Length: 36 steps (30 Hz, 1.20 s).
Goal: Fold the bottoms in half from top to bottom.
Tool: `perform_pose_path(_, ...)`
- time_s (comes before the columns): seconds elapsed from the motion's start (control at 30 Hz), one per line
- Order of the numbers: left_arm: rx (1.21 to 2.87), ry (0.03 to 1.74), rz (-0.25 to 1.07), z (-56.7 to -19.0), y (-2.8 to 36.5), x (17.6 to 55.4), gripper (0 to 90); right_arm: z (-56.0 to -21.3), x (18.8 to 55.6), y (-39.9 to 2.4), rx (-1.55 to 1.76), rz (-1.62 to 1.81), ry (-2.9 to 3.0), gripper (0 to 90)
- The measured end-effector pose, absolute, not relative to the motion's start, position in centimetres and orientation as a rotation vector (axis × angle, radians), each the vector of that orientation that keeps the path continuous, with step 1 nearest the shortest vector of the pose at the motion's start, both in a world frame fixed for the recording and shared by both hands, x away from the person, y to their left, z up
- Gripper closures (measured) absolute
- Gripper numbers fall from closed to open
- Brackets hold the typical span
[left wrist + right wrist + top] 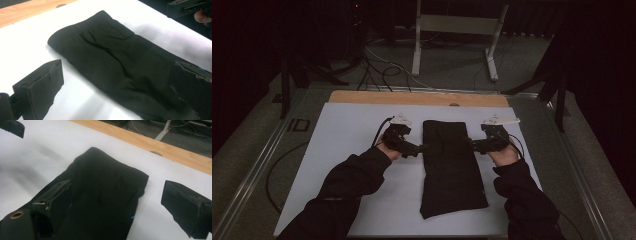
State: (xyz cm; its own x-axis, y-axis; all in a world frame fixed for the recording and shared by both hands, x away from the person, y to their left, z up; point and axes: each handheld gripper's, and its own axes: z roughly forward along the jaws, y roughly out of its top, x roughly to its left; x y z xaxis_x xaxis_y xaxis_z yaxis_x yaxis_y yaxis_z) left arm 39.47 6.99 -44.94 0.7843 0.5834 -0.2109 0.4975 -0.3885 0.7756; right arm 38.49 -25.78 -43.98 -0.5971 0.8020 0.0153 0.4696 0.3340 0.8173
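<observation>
A wooden table with a pale brown edge (362,97) fills the middle of the high view, and a large white sheet (347,150) covers most of its top. On the sheet, at the centre of the frame, lies a folded black cloth garment (452,165), a long flat rectangle. Its long axis runs from the upper middle of the frame toward the lower middle, one short end toward the wooden edge, the other slanting slightly to the lower right.

The high view takes in both dark sleeves rising from the bottom edge and the grey floor with cables beyond the table. The gripper views give the fabric instead: the left gripper view shows creases running along the garment (112,65) and a waistband-like fold at its upper end; the right gripper view shows a small blue mark on the garment's (105,195) lower edge.

The left gripper (418,148) sits at the garment's left edge, jaws spread, one over the white sheet and one over the cloth. The right gripper (472,145) sits at the right edge, jaws also spread wide, straddling the edge without pinching it.
</observation>
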Motion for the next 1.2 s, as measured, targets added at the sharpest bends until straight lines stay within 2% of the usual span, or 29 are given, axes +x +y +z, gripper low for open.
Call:
perform_pose_path(0.13,2.03,0.825,0.164,-45.6,6.9,40.1,0.2,-44.5,39.0,-26.0,1.154,1.16,2.193,10.2)
perform_pose_path(0.93,2.064,0.931,0.117,-49.2,4.9,43.5,0.0,-47.6,42.2,-26.2,1.279,1.068,2.247,10.4)
perform_pose_path(1.2,2.088,1.041,-0.028,-50.2,4.3,44.9,0.0,-48.4,43.0,-26.3,1.31,1.043,2.276,12.7)
